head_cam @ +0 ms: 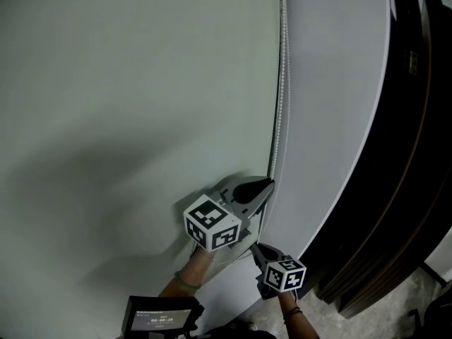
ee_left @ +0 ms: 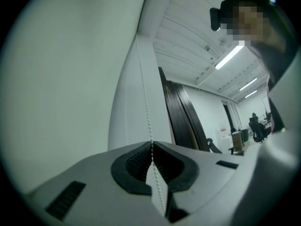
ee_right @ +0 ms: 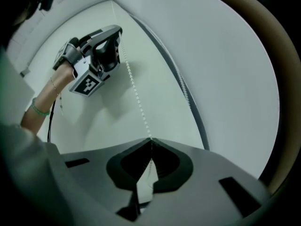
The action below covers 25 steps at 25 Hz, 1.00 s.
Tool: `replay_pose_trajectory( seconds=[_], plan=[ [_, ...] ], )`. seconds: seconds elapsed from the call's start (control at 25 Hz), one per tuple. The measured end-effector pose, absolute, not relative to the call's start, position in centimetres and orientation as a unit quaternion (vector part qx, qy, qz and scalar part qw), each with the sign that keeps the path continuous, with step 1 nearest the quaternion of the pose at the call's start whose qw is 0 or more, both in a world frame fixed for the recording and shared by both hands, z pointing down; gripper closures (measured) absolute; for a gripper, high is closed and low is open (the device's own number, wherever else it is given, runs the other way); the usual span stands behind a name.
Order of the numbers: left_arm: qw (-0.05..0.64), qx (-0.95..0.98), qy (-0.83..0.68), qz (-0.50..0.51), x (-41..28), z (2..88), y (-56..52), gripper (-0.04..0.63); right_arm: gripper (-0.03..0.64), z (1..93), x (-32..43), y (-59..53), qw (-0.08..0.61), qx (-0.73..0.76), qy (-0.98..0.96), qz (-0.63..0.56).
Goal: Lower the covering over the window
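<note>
The left gripper (ee_left: 151, 144) pinches the thin beaded chain (ee_left: 145, 102) between its ribbed black pads. The right gripper (ee_right: 150, 140) clamps the same chain lower down. The chain hangs just beside the smooth, matte, pale blind (head_cam: 127, 83), apparently fabric.

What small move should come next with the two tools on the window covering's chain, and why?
Probably a short pull straight down with both tools together. The left tool is shut on the bead chain, and the right tool is shut on the same chain just below it. The chain runs straight between them, so a downward pull should drive the covering.
</note>
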<state>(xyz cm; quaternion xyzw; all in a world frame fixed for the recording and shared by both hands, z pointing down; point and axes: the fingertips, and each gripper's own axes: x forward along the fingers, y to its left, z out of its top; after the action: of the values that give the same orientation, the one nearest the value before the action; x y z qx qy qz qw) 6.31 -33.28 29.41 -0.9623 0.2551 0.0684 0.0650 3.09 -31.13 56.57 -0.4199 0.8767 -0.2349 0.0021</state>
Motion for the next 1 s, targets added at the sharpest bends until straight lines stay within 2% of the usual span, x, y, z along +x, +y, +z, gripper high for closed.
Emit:
replay_pose_trajectory(
  seconds=[0.2, 0.32, 0.6, 0.76, 1.0],
  plan=[
    [0.015, -0.954, 0.287, 0.079, 4.5, 33.8, -34.2, 0.588, 0.603, 60.6, 4.0, -28.5, -0.028, -0.415, 0.869, -0.27],
    [0.006, -0.953, 0.302, 0.04, 4.0, 37.6, -34.4, 0.588, 0.595, 60.0, 4.7, -27.8, -0.031, -0.413, 0.872, -0.26],
    [-0.099, -0.947, 0.305, -0.031, 3.8, 49.6, -34.0, 0.588, 0.575, 46.4, 6.1, -30.3, 0.047, -0.414, 0.899, -0.134],
    [-0.119, -0.944, 0.302, -0.058, 4.4, 53.3, -33.1, 0.592, 0.534, 37.3, 5.8, -31.3, 0.085, -0.396, 0.912, -0.059],
    [-0.124, -0.946, 0.293, -0.059, 5.7, 53.7, -32.5, 0.592, 0.528, 29.2, 5.0, -33.9, 0.102, -0.393, 0.914, 0.02]
  ],
)
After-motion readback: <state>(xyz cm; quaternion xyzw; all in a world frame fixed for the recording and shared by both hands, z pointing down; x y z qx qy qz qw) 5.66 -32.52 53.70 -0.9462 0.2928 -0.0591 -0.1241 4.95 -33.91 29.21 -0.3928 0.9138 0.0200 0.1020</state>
